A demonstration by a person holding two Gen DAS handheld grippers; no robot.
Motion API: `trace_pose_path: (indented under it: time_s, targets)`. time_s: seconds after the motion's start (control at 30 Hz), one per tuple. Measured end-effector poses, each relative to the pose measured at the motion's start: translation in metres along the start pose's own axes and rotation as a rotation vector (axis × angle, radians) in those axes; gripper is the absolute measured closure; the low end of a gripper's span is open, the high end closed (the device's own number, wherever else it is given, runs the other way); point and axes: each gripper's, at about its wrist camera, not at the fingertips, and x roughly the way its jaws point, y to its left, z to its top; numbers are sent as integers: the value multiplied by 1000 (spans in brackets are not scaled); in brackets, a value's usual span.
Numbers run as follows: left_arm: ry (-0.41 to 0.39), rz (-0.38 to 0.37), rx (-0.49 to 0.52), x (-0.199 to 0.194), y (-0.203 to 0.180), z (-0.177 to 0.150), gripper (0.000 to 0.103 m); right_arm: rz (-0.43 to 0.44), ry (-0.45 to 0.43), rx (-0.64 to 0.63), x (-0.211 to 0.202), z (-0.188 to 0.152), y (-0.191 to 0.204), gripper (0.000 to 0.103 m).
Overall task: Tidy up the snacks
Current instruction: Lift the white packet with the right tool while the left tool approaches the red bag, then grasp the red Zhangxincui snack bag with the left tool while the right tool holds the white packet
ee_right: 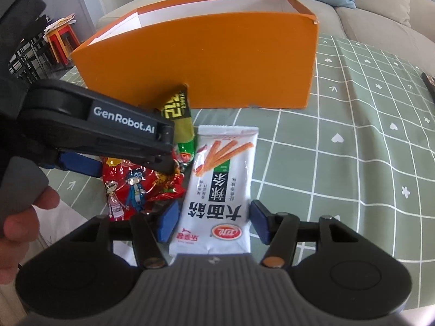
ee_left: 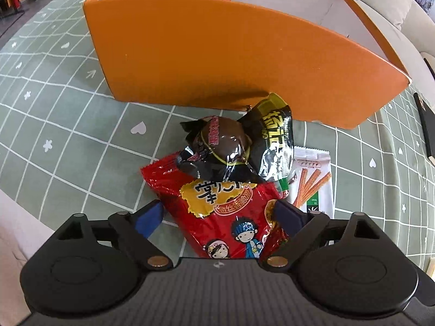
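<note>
Four snack packets lie in a heap at 6 o'clock of the one orange box [ee_left: 239,62]: a red packet [ee_left: 231,217], a round dark packet [ee_left: 220,146], a black-and-yellow packet [ee_left: 274,138] and a white packet [ee_right: 217,187]. The left gripper [ee_left: 217,214] stands wide open astride the red packet, gripping nothing. The right gripper [ee_right: 214,221] is open around the white packet on the green checked tablecloth [ee_right: 353,141], with the left one crossing at its 10 o'clock.

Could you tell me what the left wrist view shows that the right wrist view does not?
Only the left wrist view shows the dark round-snack packet lying on top of the red cartoon snack bag, and the left gripper with its jaws open around that bag.

Only the right wrist view shows the person's hand, the red stool, and the right gripper with its jaws open around the white spicy-strip packet.

Both show the orange box, the black-and-yellow packet and the green grid tablecloth.
</note>
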Motion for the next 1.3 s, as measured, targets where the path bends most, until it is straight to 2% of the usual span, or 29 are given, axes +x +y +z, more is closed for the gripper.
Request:
trace_pose_path:
  time_s: [0.07, 0.13, 0.23, 0.37, 0.57, 0.73, 0.87, 1.0, 1.1, 1.2, 1.3]
  targets:
    - [-3, -19, 10, 0, 1, 0, 2, -5, -1, -15, 0, -1, 2, 47]
    - [-11, -30, 37, -2, 2, 0, 11, -10, 1, -19, 0, -1, 2, 48]
    - [-5, -31, 60, -3, 8, 0, 14, -16, 2, -11, -1, 0, 0, 48]
    - [12, -38, 81, -7, 18, 0, 14, -32, 4, -7, 0, 1, 1, 48]
    - [96, -15, 199, -14, 30, 6, 14, -54, 6, -8, 1, 1, 0, 48]
    - [89, 36, 254, -18, 42, 7, 8, -60, 5, -13, 1, 0, 0, 48]
    - [71, 37, 244, -25, 42, 3, 8, -61, 4, -12, 1, 0, 1, 47]
    - [24, 75, 253, -36, 36, -1, 6, -64, 2, -14, 2, -1, 2, 47]
    - [24, 75, 258, -34, 25, 0, 4, -64, 1, -15, 2, -1, 2, 47]
    - [59, 81, 193, -26, 25, -2, 4, -63, 1, -12, 2, -1, 2, 47]
    - [57, 99, 145, -21, 28, -5, 2, -62, 1, -4, 0, -1, 0, 46]
